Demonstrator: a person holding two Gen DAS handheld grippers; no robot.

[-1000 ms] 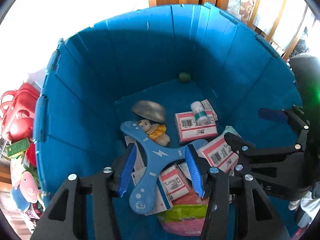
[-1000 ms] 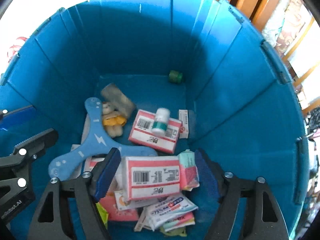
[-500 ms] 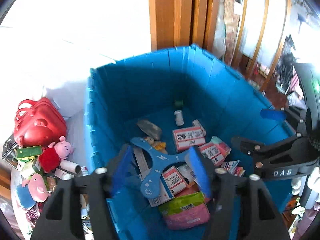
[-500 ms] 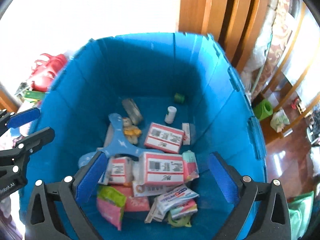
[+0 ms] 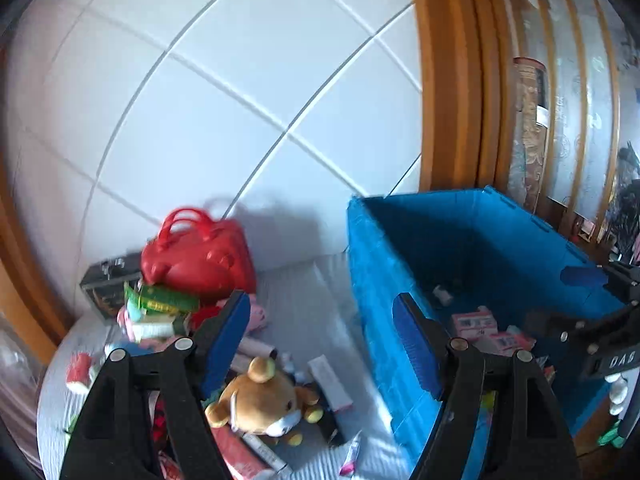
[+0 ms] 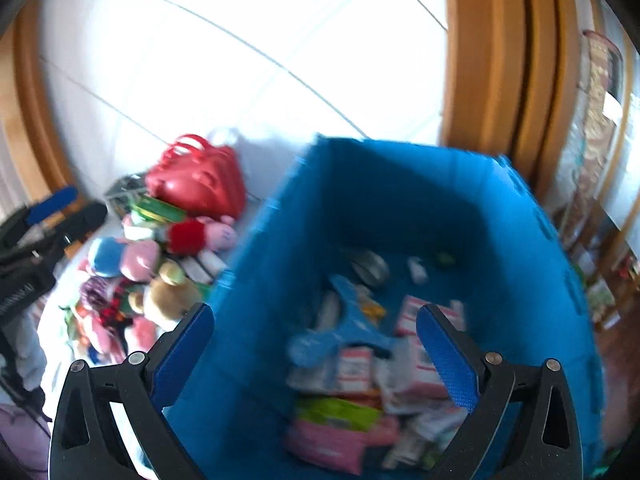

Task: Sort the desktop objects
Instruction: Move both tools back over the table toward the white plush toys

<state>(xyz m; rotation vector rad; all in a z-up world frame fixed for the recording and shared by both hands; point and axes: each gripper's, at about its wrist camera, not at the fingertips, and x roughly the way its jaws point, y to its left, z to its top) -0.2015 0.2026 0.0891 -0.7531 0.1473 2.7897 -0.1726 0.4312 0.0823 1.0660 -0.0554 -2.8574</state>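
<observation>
The left gripper (image 5: 320, 340) has its jaws apart with nothing between them; they have just been opening; below it a brown plush bear (image 5: 264, 400) lies on the white cloth (image 5: 312, 292) among other small things, just beside the blue bin (image 5: 372, 280); a red handbag (image 5: 200, 256) stands further back near the wall. The right gripper (image 6: 316, 352) is wide open and empty above the bin, where a blue boomerang toy (image 6: 340, 332) and red-and-white boxes (image 6: 416, 316) lie.
</observation>
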